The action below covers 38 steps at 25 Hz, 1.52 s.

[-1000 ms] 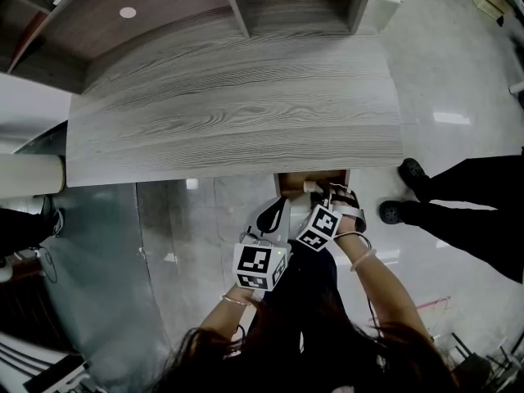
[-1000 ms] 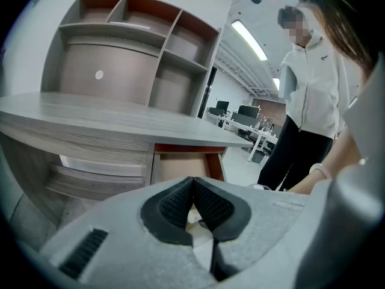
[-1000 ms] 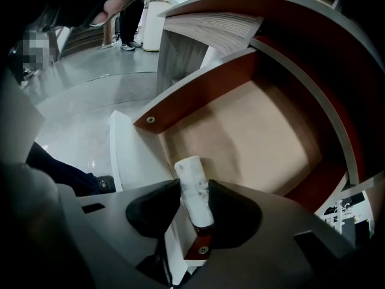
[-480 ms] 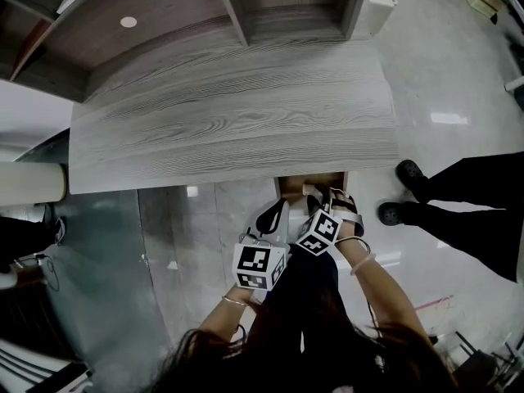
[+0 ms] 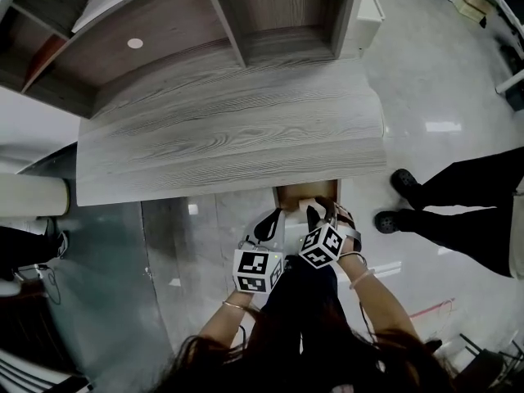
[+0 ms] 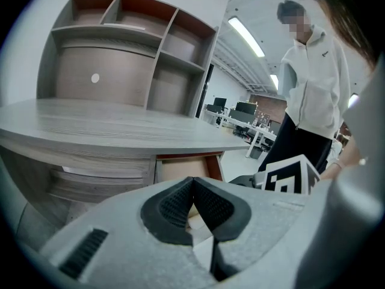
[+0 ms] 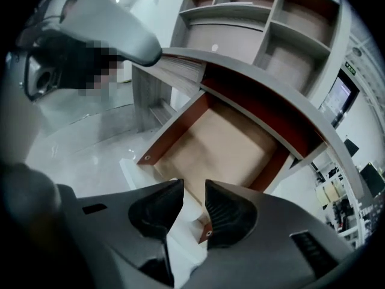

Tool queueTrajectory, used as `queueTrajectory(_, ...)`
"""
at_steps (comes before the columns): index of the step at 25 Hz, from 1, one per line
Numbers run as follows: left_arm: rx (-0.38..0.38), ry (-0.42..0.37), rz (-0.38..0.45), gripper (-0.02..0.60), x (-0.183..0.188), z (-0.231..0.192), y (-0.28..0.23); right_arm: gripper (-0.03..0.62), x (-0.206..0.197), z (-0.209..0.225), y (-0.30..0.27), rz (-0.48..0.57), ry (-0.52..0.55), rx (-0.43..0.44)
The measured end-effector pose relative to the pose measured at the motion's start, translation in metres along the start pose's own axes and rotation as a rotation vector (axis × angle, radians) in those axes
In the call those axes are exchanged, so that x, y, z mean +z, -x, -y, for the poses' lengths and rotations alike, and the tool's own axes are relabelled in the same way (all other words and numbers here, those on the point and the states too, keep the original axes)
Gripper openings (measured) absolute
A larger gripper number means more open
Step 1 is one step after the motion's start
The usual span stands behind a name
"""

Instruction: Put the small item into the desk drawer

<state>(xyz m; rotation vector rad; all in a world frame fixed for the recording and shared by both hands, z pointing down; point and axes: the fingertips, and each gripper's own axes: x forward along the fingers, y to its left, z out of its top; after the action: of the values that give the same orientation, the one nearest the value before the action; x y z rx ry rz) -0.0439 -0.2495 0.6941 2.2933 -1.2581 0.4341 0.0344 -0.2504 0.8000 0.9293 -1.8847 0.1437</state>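
Observation:
The desk drawer (image 7: pixel 222 143) stands pulled out under the grey wood desk top (image 5: pixel 229 137), with a bare light-brown floor. No small item can be made out in it. My right gripper (image 7: pixel 194 188) hovers over the drawer's near edge, pointing steeply down. Its jaws have just been closing but still stand apart, with nothing between the pads. In the head view the right gripper (image 5: pixel 315 213) is at the drawer (image 5: pixel 301 193) and my left gripper (image 5: pixel 268 221) is just left of it. The left gripper (image 6: pixel 192 182) faces the drawer (image 6: pixel 186 168), tips touching, nothing held.
A shelf unit (image 5: pixel 246 23) stands along the desk's back. A person in a white top (image 6: pixel 313 95) stands to the right, dark shoes (image 5: pixel 405 182) on the glossy floor. The drawer's white front panel (image 7: pixel 129 168) juts toward me.
The right gripper has lifted a little off the drawer's front edge. The left gripper has stayed put. The head view has tipped up to show more of the shelves.

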Motion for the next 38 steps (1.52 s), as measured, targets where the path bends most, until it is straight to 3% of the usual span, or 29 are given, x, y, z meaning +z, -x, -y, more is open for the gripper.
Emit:
queueTrajectory(11, -0.018, -0.053, 0.027, 0.015, 0.033, 0.012, 0.019, 0.080, 0.030, 0.021, 0.050, 0.069, -0.170, -0.061)
queueTrajectory(38, -0.059, -0.138, 0.129, 0.015, 0.118, 0.037, 0.071, 0.018, 0.103, 0.054, 0.164, 0.228, -0.301, -0.238)
